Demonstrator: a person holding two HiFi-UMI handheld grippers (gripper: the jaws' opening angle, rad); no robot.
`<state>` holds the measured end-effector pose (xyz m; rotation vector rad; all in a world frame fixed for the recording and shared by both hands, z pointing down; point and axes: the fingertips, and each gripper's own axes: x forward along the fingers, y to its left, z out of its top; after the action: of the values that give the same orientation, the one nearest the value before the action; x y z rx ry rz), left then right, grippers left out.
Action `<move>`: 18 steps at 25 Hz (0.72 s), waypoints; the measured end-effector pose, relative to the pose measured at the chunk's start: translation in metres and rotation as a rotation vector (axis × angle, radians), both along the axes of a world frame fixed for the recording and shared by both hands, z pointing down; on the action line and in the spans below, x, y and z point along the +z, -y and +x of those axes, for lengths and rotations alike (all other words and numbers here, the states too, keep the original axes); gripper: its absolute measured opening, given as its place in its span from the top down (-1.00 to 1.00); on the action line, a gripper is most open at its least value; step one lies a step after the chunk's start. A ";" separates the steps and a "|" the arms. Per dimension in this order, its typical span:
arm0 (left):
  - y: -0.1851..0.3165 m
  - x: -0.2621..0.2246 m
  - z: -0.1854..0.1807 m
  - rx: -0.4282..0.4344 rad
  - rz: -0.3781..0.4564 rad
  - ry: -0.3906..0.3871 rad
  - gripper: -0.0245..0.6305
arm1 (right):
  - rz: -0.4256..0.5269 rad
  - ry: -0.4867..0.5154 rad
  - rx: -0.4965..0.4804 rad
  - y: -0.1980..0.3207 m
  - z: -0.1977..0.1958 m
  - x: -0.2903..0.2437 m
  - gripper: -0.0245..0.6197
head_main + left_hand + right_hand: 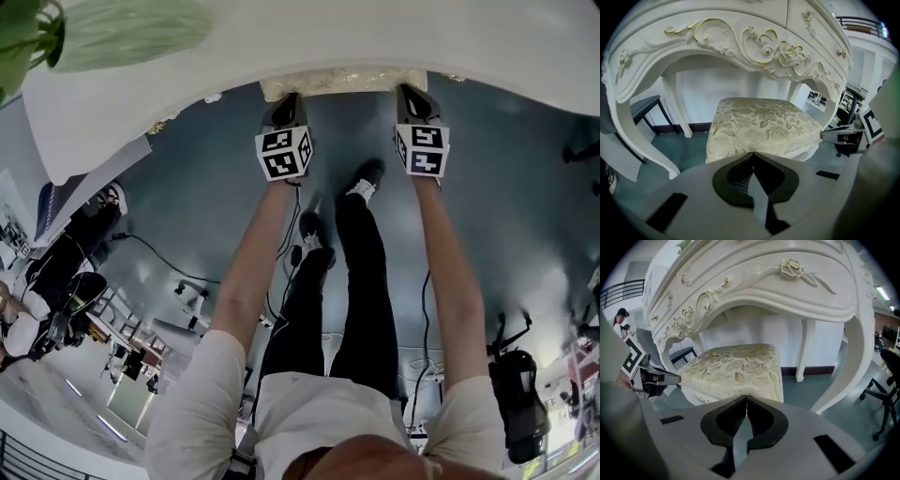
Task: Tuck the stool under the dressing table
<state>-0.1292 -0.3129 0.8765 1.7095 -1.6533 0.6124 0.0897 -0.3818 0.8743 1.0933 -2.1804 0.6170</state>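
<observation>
Your left gripper [752, 154] and right gripper [746, 397], jaws pressed together and holding nothing, appear to butt against the near edge of the stool [761, 124]. It lies straight ahead of both tips, largely beneath the dressing table [740, 33]. Both hands are equally near, so any push runs directly forward.

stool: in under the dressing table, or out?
Mostly in. The left gripper view shows the stool beneath the dressing table arch; the head view shows only its near cushion edge past the tabletop.
</observation>
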 end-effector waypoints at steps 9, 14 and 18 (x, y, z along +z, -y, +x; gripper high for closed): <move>0.032 -0.002 -0.005 -0.002 0.044 -0.001 0.88 | 0.065 0.022 0.049 0.034 -0.005 -0.002 0.79; 0.049 -0.004 -0.008 -0.026 0.096 0.014 0.88 | 0.088 0.023 0.054 0.047 -0.007 -0.004 0.79; 0.058 -0.005 -0.013 -0.042 0.139 0.015 0.88 | 0.119 0.026 0.047 0.056 -0.012 -0.005 0.79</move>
<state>-0.1425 -0.3705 0.8711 1.7665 -1.7736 0.5026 0.0780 -0.4376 0.8694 1.2076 -2.2437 0.5298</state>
